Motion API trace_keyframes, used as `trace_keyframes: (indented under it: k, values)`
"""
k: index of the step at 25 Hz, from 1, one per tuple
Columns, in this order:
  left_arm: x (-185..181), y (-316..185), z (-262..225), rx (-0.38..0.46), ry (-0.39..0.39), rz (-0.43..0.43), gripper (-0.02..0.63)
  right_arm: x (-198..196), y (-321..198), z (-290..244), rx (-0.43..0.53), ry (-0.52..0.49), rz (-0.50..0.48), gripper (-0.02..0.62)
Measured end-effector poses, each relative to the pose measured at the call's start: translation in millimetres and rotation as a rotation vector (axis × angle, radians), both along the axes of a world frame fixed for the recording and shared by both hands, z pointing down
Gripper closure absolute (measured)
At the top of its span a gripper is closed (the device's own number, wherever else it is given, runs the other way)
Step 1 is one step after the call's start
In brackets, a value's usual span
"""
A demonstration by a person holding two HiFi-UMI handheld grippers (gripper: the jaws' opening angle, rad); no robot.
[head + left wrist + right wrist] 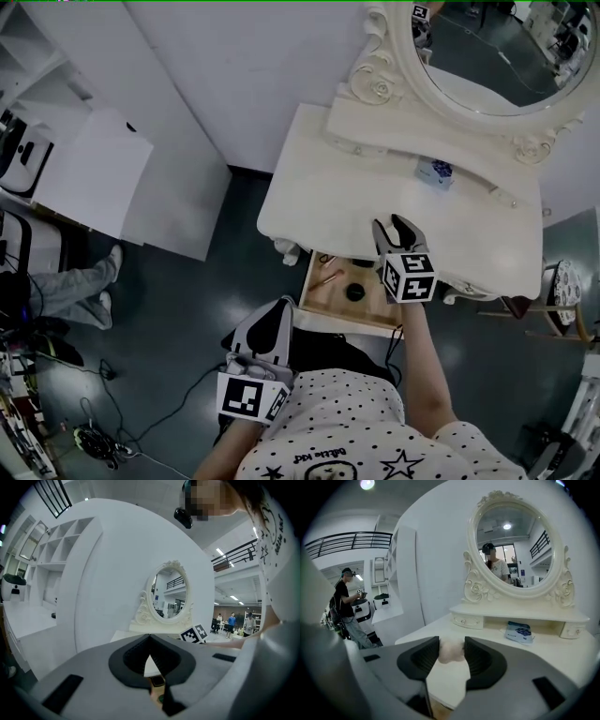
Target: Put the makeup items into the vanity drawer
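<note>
My right gripper [392, 227] hangs over the front edge of the cream vanity top [328, 178], above the open wooden drawer [312, 292]. It is shut on a small pale pink puff [451, 650], which sits squeezed between the two dark pads. In the drawer lie a round black item [354, 292] and a thin pinkish one [328, 278]. A blue-and-white packet [435, 172] [519, 632] rests on the vanity top under the mirror shelf. My left gripper [273, 317] is low, in front of the drawer, with its jaws together and nothing in them.
The oval mirror [487, 56] in its ornate frame stands at the back of the vanity. A white cabinet [94, 169] is on the left and a stool [562, 291] on the right. A person's legs [66, 286] show on the dark floor at far left.
</note>
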State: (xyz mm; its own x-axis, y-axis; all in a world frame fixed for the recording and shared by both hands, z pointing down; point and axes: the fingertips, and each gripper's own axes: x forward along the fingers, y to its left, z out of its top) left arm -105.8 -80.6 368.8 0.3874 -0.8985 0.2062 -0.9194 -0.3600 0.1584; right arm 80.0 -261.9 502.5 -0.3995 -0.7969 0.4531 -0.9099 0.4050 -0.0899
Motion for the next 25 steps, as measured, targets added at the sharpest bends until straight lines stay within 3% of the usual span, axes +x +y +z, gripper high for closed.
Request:
trace_keyframes:
  k: [8, 16, 25]
  values:
    - [19, 8, -1, 0.02, 0.009, 0.05, 0.597, 31, 67, -44, 0.081, -0.08, 0.059, 0.417]
    - [40, 15, -5, 0.042, 0.018, 0.105, 0.597, 64, 141, -51, 0.06, -0.149, 0.144, 0.417]
    - [48, 21, -6, 0.051, 0.02, 0.139, 0.597, 72, 198, -68, 0.075, -0.145, 0.166, 0.417]
